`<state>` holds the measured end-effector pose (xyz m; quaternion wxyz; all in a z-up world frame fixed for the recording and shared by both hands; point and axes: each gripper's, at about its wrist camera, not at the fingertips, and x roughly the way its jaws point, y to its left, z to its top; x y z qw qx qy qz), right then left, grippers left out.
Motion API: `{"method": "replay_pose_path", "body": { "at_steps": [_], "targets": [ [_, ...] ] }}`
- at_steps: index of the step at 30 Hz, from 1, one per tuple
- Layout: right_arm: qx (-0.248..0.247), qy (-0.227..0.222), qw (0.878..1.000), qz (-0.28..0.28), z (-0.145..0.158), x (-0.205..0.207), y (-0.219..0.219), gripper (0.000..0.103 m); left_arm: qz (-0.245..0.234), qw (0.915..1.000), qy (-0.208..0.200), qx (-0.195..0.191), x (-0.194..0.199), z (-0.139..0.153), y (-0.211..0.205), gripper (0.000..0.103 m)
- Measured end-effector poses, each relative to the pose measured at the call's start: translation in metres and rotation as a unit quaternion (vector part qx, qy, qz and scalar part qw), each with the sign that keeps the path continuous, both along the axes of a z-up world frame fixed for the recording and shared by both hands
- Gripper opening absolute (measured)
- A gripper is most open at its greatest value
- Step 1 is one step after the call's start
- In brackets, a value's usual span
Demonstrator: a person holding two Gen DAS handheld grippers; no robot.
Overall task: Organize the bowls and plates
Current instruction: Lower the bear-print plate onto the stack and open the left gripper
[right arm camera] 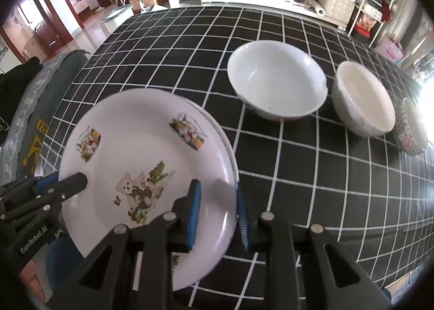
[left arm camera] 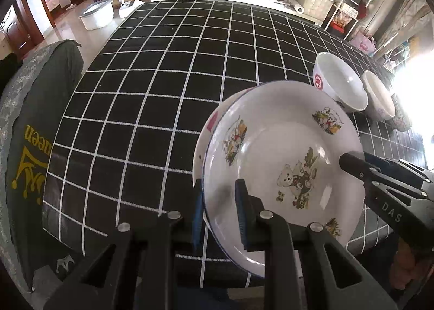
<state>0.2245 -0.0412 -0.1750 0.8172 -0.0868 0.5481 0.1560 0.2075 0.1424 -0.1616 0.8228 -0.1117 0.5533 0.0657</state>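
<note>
A white plate with teddy-bear prints (left arm camera: 282, 152) (right arm camera: 141, 152) lies on top of a second plate whose rim (left arm camera: 214, 117) shows under it, near the table's front edge. My left gripper (left arm camera: 219, 209) straddles the plates' left rim, one finger above and one below. My right gripper (right arm camera: 219, 212) straddles the right rim the same way. I cannot tell whether either pad presses the rim. A white bowl (right arm camera: 276, 79) (left arm camera: 339, 85) and a cream bowl (right arm camera: 363, 98) (left arm camera: 379, 96) stand behind to the right.
The table wears a black cloth with a white grid (left arm camera: 168, 87). A patterned bowl (right arm camera: 409, 131) sits at the far right in glare. A grey-green chair back (left arm camera: 40, 125) stands at the table's left side.
</note>
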Motion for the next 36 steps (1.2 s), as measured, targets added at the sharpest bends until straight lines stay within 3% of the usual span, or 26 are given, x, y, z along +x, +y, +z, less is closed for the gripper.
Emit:
{"method": "replay_pose_path", "body": {
  "at_steps": [11,23,26,29,32,36],
  "targets": [
    [-0.031,0.019,0.999,-0.002,-0.014,0.008,0.004,0.030,-0.025,0.9996,0.009,0.013,0.014,-0.008,-0.005,0.020],
    [-0.045,0.010,0.999,0.010,-0.017,0.008,0.011,0.031,-0.017,0.9995,0.014,-0.023,0.010,-0.006,0.002,0.022],
    [-0.038,0.015,0.999,0.011,-0.016,0.005,0.010,0.034,-0.009,0.9992,0.016,-0.036,0.007,-0.005,0.004,0.023],
    [-0.035,0.025,0.999,0.016,-0.016,0.001,0.008,0.043,-0.006,0.9993,0.016,-0.035,0.005,-0.003,0.004,0.023],
    [-0.033,0.023,0.999,0.017,-0.014,-0.003,0.005,0.047,-0.006,0.9999,0.008,-0.006,0.000,0.004,0.000,0.039],
    [-0.020,0.020,1.000,0.012,-0.008,-0.007,0.003,0.049,-0.015,0.9999,-0.001,-0.003,-0.008,0.010,-0.005,0.040]
  ]
}}
